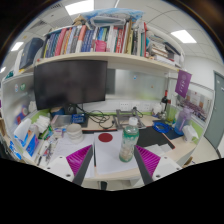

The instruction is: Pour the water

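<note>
A clear plastic bottle (129, 141) with a green cap and a pale label stands upright on a white board (104, 157) on the desk. It lies just ahead of my fingers, nearer the right one. A flat dark red disc (105, 137) rests on the board to the bottle's left. My gripper (112, 160) is open, its magenta pads (79, 159) spread wide at either side of the board, with nothing between them.
A dark monitor (69, 83) stands at the back left under a shelf of books (95, 40). Cluttered items fill the desk at left (35, 135). A black flat object (158, 136) and a blue thing (188, 127) lie to the right.
</note>
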Demonstrator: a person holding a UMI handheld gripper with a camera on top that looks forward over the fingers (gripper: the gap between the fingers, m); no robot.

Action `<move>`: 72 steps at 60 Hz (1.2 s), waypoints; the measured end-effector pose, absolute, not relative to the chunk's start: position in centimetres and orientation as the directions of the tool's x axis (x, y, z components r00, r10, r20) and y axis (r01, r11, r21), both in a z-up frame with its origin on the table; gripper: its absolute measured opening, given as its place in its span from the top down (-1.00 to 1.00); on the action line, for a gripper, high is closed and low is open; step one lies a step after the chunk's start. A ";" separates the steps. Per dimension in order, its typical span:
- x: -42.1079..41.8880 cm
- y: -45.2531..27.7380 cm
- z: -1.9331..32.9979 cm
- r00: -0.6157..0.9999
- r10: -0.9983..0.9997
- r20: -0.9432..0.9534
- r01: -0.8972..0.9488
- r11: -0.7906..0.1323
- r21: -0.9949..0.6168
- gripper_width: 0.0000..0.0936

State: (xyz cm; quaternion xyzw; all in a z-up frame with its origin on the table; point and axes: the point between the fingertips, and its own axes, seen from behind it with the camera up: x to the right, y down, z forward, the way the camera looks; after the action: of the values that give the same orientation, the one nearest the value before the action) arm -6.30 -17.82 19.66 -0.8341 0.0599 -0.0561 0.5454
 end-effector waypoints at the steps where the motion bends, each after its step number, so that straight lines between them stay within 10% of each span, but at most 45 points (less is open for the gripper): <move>1: -5.7 -17.7 19.1 0.985 -0.172 0.032 -0.041 -0.403 -0.914 -0.83; 33: 2.3 -4.8 9.5 0.987 -0.153 0.040 -0.011 -0.321 -0.947 -0.55; 72: 3.4 -0.7 9.7 0.981 -0.139 0.134 0.085 -0.314 -0.946 0.32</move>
State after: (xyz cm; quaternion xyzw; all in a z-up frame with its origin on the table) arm 3.42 -0.69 9.66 -0.8050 0.0169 -0.0956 0.5853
